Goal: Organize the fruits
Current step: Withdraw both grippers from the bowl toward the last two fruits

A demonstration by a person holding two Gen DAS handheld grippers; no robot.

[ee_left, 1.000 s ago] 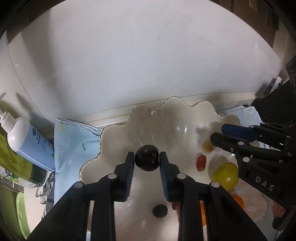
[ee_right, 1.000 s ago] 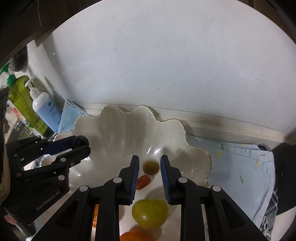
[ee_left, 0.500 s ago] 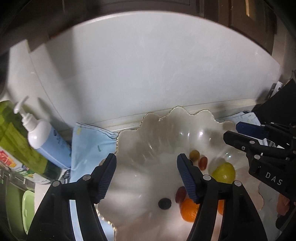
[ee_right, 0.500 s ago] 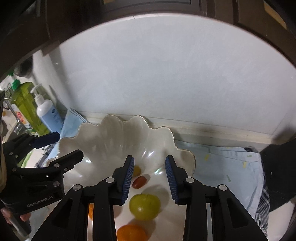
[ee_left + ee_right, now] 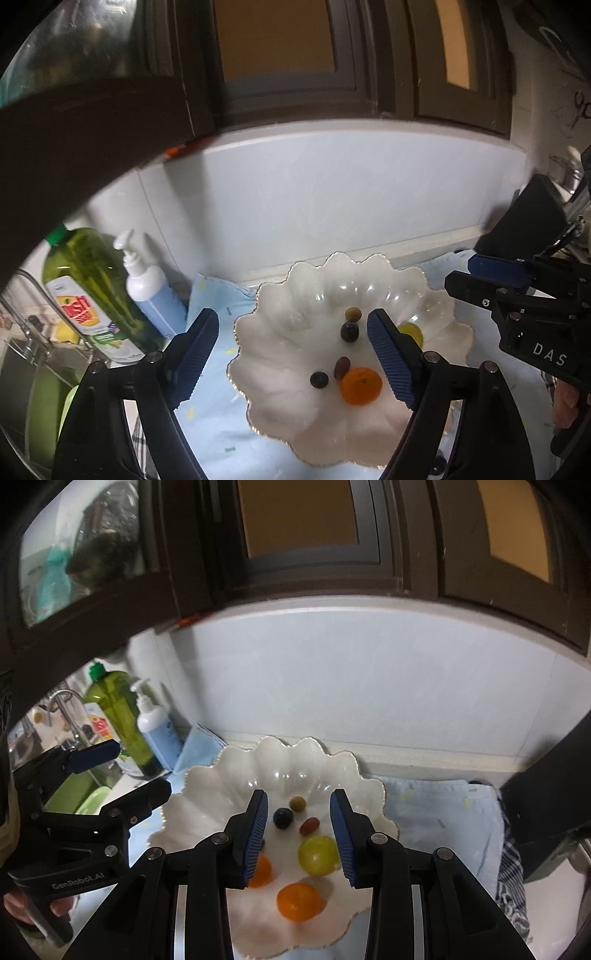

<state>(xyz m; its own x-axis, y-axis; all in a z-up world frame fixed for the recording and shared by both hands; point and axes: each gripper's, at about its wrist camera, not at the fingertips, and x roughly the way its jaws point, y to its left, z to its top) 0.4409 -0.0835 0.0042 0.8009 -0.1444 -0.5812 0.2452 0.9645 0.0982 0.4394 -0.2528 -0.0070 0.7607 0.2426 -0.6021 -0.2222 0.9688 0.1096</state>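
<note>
A blue cloth (image 5: 436, 808) underlies the scalloped bowl (image 5: 354, 775). Left gripper (image 5: 291, 354) and right gripper (image 5: 299, 834) gape empty; a finger hides part of one orange (image 5: 260, 871)

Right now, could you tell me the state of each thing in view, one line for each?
left hand-held gripper: open, holding nothing, above the bowl.
right hand-held gripper: open, holding nothing, above the bowl.
scalloped white bowl: upright on the blue cloth, holding fruit.
dark grape: loose in the bowl.
yellow-green fruit: resting in the bowl.
pump bottle: upright.
green bottle: upright, capped.
</note>
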